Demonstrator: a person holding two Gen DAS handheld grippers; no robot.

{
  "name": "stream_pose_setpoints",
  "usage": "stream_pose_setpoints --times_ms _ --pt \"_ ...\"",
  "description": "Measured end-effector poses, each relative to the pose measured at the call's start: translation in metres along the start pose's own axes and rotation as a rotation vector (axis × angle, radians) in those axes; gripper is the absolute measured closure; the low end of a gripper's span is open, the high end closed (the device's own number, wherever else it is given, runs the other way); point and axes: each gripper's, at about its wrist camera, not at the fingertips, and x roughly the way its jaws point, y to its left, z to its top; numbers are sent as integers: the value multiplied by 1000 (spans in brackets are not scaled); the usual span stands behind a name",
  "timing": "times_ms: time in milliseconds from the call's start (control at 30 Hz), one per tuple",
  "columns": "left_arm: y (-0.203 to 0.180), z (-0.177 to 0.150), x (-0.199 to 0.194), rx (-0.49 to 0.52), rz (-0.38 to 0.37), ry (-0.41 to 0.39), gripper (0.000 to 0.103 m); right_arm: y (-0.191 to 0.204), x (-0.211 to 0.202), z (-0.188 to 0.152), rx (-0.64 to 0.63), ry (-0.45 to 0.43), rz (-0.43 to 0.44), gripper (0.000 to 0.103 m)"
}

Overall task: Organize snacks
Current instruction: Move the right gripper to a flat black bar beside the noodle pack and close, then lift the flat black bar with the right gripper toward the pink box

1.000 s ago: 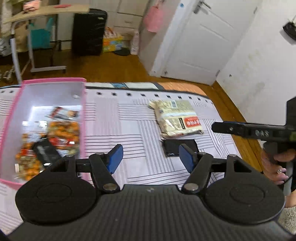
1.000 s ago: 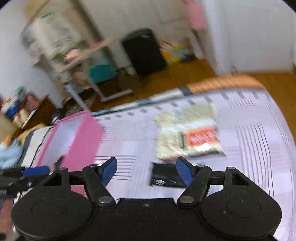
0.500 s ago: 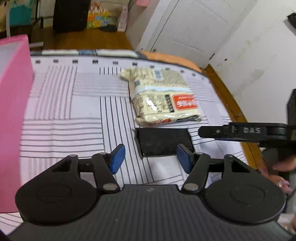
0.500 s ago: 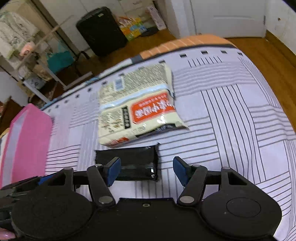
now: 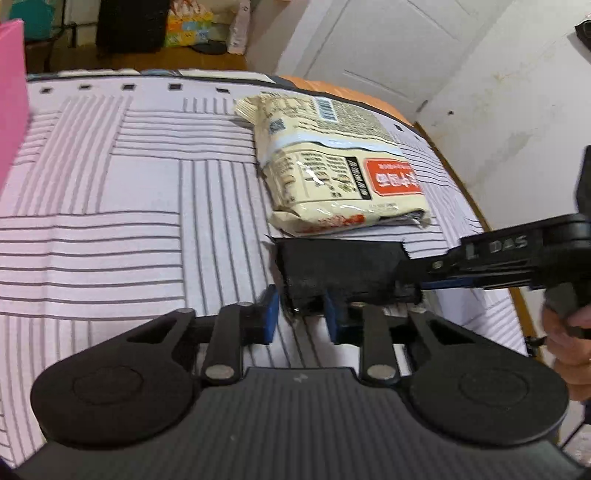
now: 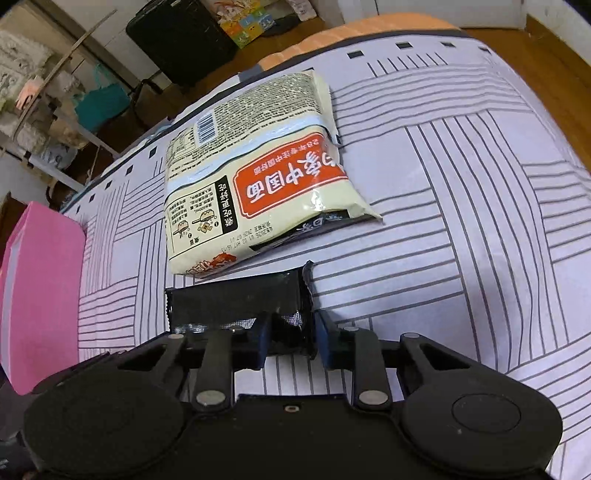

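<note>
Nearest the cameras, both grippers pinch the same black snack packet (image 6: 236, 306), which lies flat on a bed cover (image 5: 110, 192) of pale lilac cloth printed with blocks of dark stripes. The left gripper (image 5: 300, 314) has its blue pads drawn in on the packet's left end, and the right gripper (image 6: 291, 334) is clamped on the packet's right end, the foil bunched between its pads. In the left wrist view the right gripper reaches in from the side, a person's hand (image 5: 569, 332) around its handle. Just beyond the black packet, almost touching its far edge, lies a large cream noodle bag (image 6: 258, 181) with a red label, flat on the cover. Well to the left of the black packet stands a pink box (image 6: 40, 291), only its side wall showing. Past the noodle bag the cover ends in a row of small dark squares and an orange border, and then comes a wooden floor (image 6: 546, 48). Farther from the packet still are a black suitcase (image 6: 181, 37) against the wall, a colourful carton (image 6: 247, 22) beside it, a cluttered rack (image 6: 37, 96) to the left and a white door (image 5: 384, 48) to the right.
</note>
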Motion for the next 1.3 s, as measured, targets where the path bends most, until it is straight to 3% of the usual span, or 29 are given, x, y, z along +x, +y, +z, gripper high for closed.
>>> stream_pose_setpoints --times_ms 267,433,800,1033,1300 --pt "1 1 -3 -10 -26 35 80 4 -5 -2 -21 15 -5 72" --pt "0 -2 -12 -28 -57 57 77 9 -13 -7 -26 18 -4 67" --pt "-15 -13 -39 20 -10 41 77 25 -31 -25 -76 5 3 68" --pt "-15 -20 -69 26 7 35 77 57 -56 -50 -197 -68 -5 68" --pt "-22 -32 -110 43 74 30 77 70 -76 -84 -246 -99 49 69"
